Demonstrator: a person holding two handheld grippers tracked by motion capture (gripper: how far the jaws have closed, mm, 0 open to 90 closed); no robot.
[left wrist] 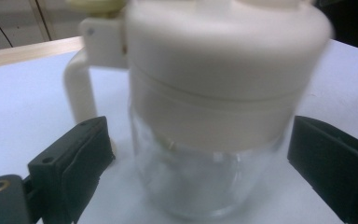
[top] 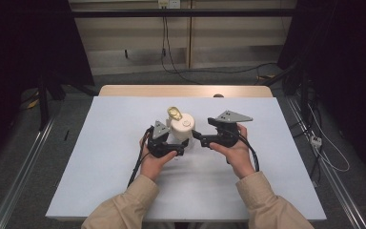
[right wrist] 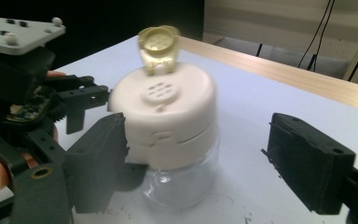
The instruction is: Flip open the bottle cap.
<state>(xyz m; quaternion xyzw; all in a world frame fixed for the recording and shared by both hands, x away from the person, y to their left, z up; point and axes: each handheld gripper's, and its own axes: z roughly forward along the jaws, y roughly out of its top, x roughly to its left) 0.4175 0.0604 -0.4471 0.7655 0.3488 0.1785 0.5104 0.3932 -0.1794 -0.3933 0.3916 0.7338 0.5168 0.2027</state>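
Jar (top: 181, 130) upright between both grippers, left (top: 169, 143) and right (top: 205, 138), jaws spread

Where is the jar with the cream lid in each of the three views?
High view: the jar stands mid-table, between the left gripper and the right gripper.
Left gripper view: the jar is large and close, centre frame, between the two black fingers.
Right gripper view: the jar stands left of centre, between the fingers.
Shared landmark: the cream lid.
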